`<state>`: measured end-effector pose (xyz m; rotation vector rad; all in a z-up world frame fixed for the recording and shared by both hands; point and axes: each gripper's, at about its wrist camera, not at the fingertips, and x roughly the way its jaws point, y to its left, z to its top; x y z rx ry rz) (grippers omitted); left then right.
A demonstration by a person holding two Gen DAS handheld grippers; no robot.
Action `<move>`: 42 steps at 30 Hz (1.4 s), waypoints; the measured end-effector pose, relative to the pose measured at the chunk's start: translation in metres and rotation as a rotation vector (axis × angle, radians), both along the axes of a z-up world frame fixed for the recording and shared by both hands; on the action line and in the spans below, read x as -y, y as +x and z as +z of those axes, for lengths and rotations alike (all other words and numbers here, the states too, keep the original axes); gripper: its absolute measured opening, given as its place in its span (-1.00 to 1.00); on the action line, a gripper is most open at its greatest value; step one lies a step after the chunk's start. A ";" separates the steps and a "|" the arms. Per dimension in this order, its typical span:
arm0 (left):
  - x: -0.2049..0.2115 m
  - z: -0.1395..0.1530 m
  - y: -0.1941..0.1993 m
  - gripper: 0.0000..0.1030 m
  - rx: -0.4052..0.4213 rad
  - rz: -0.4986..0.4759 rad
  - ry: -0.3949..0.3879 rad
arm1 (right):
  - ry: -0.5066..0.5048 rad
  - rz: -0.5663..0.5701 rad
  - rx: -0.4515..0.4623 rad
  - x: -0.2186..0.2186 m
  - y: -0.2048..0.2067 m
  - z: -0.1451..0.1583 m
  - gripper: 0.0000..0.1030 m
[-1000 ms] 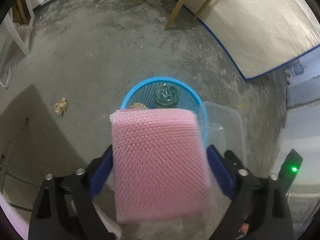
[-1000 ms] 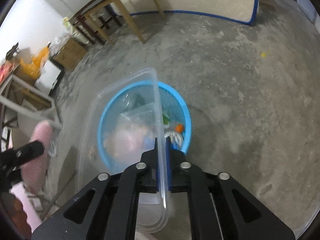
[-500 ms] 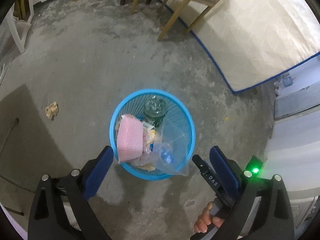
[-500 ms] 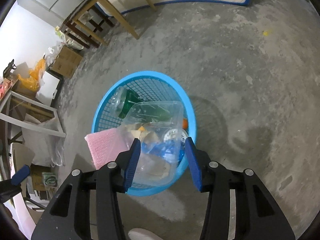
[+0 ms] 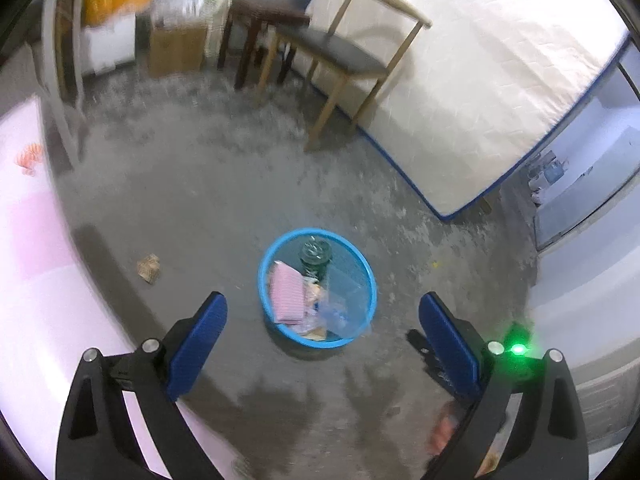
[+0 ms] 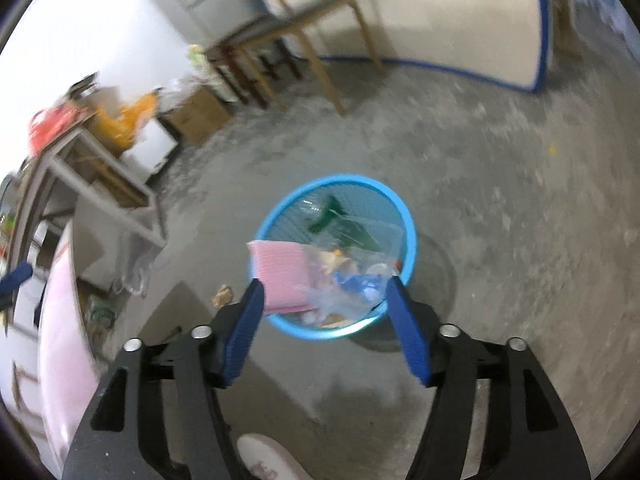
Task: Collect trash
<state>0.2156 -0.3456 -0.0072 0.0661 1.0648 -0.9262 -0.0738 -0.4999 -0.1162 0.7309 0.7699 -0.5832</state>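
**A:** Trouble could come from the pink foam net (image 6: 285,276): it leans on the rim of the blue mesh basket (image 5: 370,276) and looks ready to topple out.

**B:** And the clear plastic container (image 6: 360,256) sits high on the pile (crowded in there), so another drop might spill it.

**A:** Both tools hold nothing. The left gripper (image 5: 320,340) stands wide; the right gripper (image 6: 326,320) is opening, nothing between its pads.

**B:** That crumpled paper scrap (image 5: 149,268) lies on the concrete floor (image 5: 200,200), near the basket. Easy to overlook, I'd guess.
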 end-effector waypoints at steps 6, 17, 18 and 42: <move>-0.098 0.041 -0.052 0.89 0.098 0.117 -0.066 | -0.138 0.152 0.038 -0.066 -0.021 0.066 0.65; -0.235 0.027 -0.129 0.89 0.179 0.476 -0.030 | -0.384 0.364 0.034 -0.187 -0.030 0.128 0.85; -0.243 0.028 -0.138 0.89 0.209 0.489 -0.012 | -0.411 0.382 0.028 -0.198 -0.031 0.131 0.85; -0.306 0.028 -0.237 0.89 0.474 0.690 0.378 | -0.535 0.442 0.005 -0.288 -0.062 0.140 0.85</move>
